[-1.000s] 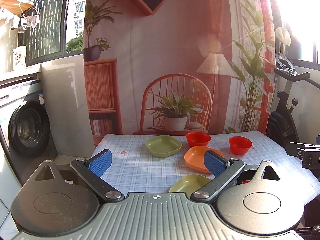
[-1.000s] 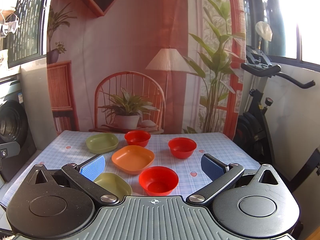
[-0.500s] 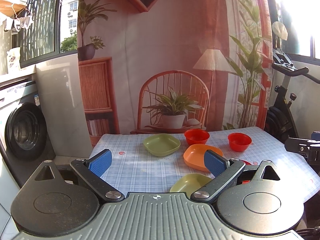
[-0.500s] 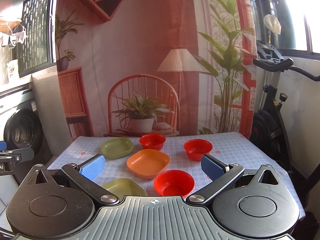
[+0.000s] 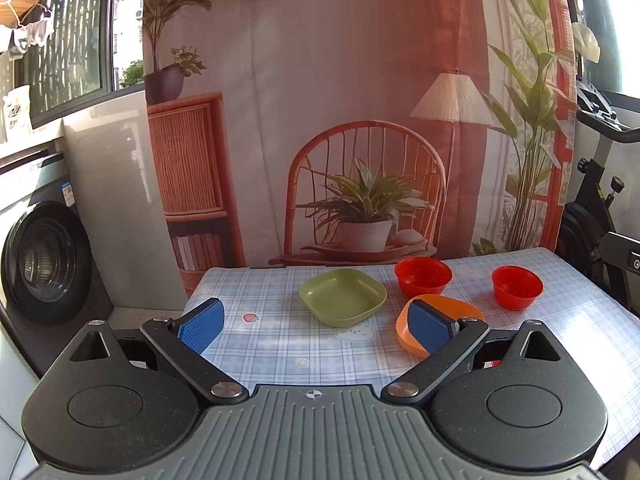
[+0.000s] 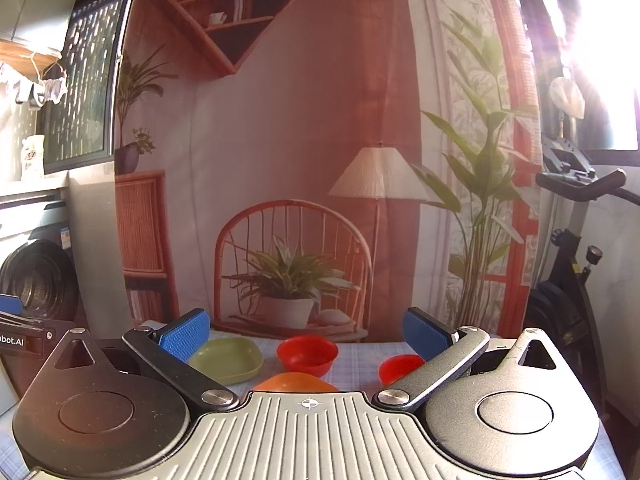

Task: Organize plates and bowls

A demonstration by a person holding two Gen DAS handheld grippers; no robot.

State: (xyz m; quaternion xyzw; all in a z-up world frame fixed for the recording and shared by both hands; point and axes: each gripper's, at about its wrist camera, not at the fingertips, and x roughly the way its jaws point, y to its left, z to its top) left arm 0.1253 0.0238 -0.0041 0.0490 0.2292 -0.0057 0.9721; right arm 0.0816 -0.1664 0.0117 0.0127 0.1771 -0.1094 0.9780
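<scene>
A green square plate (image 5: pixel 343 297) lies mid-table on the checked cloth (image 5: pixel 276 340). Two red bowls (image 5: pixel 423 275) (image 5: pixel 517 286) sit behind and right of an orange plate (image 5: pixel 464 308), partly hidden by my left gripper's right finger. My left gripper (image 5: pixel 315 326) hangs open above the near table, nothing between its blue pads. In the right wrist view the green plate (image 6: pixel 228 360), a red bowl (image 6: pixel 307 355), another red bowl (image 6: pixel 400 367) and the orange plate's rim (image 6: pixel 296 382) show low down. My right gripper (image 6: pixel 305 333) is open and empty, tilted upward.
A printed backdrop (image 5: pixel 360 120) hangs behind the table. A washing machine (image 5: pixel 44 256) stands at the left, an exercise bike (image 5: pixel 600 200) at the right. The left gripper's body (image 6: pixel 16 336) shows at the left edge of the right wrist view.
Both grippers have moved forward over the table. The near green plate and near red bowl have dropped out of sight. The right gripper has tilted upward. Both stay open.
</scene>
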